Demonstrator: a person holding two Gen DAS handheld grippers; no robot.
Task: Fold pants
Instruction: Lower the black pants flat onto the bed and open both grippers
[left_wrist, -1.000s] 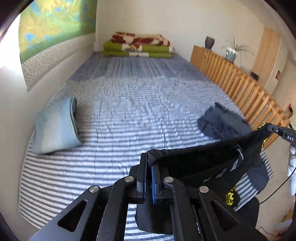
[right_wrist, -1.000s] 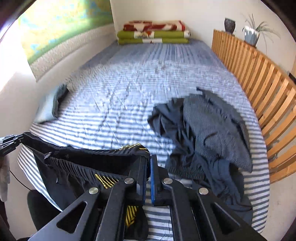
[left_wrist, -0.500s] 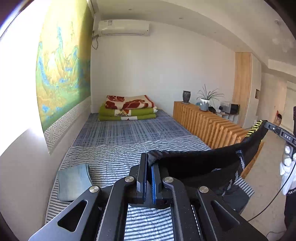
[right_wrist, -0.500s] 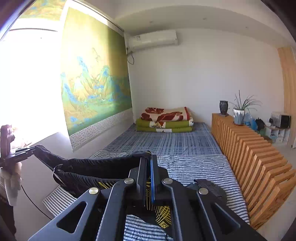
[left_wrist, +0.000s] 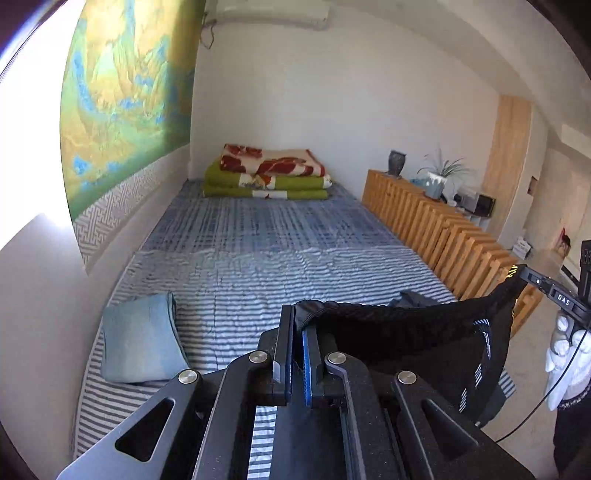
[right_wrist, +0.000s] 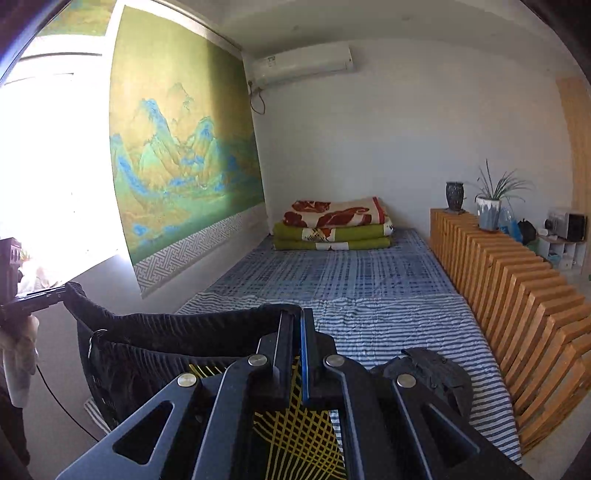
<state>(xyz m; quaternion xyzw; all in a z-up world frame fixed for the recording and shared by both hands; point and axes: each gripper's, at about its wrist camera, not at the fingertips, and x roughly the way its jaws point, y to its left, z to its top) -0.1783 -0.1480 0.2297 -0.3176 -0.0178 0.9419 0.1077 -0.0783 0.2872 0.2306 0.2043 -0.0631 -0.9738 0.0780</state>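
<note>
Black pants (left_wrist: 410, 334) with white lettering and a yellow grid print hang in the air by the waistband, stretched between both grippers over the near end of the bed. My left gripper (left_wrist: 298, 317) is shut on one end of the waistband. At the other end my right gripper (right_wrist: 295, 321) is shut on the pants (right_wrist: 173, 334). In the left wrist view the right gripper (left_wrist: 526, 271) shows at the far right, held by a white-gloved hand (left_wrist: 567, 354). The left gripper (right_wrist: 61, 291) shows at the left edge of the right wrist view.
The striped bed sheet (left_wrist: 280, 280) stretches ahead. A folded light-blue garment (left_wrist: 138, 347) lies near the left wall. A dark clothes pile (right_wrist: 432, 373) sits at the near right. Folded blankets (right_wrist: 332, 225) lie at the far end. A wooden slatted rail (right_wrist: 517, 291) borders the right side.
Both grippers rose with the pants from low over the bed, so the views swung up to the far wall. Since half a second ago the left view has tipped down slightly.
</note>
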